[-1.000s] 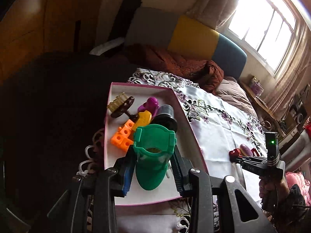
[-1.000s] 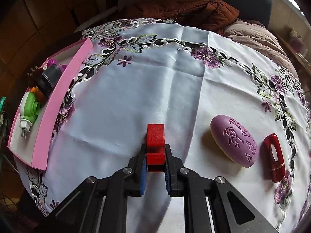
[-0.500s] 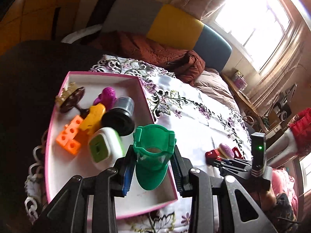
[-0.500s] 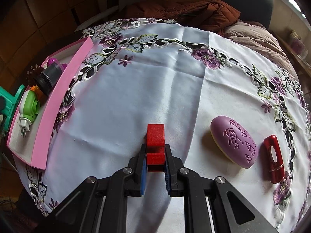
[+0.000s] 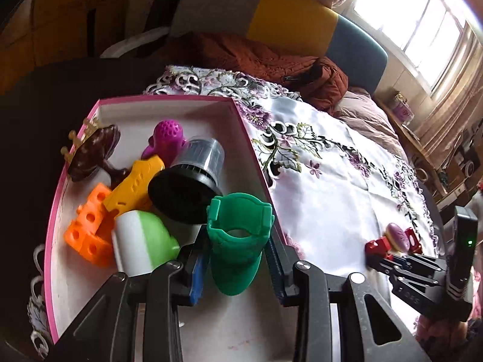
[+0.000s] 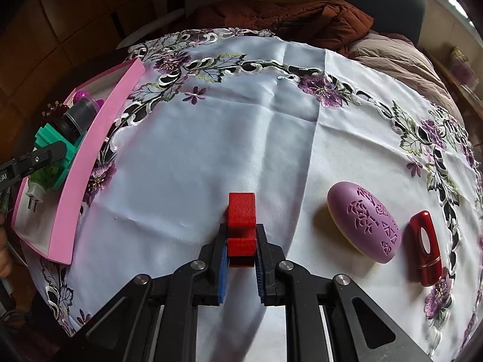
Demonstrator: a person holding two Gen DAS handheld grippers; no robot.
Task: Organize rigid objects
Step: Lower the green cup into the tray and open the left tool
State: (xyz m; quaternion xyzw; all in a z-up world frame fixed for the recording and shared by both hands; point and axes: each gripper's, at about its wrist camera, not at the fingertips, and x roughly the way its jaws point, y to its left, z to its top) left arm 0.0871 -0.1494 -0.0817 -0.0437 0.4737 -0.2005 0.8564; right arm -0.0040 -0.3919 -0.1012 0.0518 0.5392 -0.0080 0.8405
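Over the left wrist, the left gripper [image 5: 237,259] is pinching a green plastic holder [image 5: 238,241] by its two flat sides, above the near right corner of the pink tray [image 5: 256,157]. The holder looks like hollow moulded plastic: light, stiff, a bit slick, so the side grip below its flared collar seems the sensible place. Whether its foot touches the tray floor I cannot tell. Beside it in the tray lie a green-and-white plug-in device [image 5: 142,241], an orange block [image 5: 87,232], a yellow piece [image 5: 135,184], a black-capped jar [image 5: 187,187], a purple toy [image 5: 166,138] and a brown comb-like thing [image 5: 93,150]. No writing on any of them is legible.

Over the right wrist, the right gripper [image 6: 241,250] is clamped on a red block [image 6: 241,226] that sits on the embroidered tablecloth [image 6: 211,120], well apart from the tray. The block looks solid, rough-surfaced and easy to hold by its narrow lower half. To its right lie a purple oval case [image 6: 363,226] and, just beside that, a glossy red case [image 6: 425,244], likely slippery. A few white letters show on the other gripper's arm at the left edge, too cropped to read.
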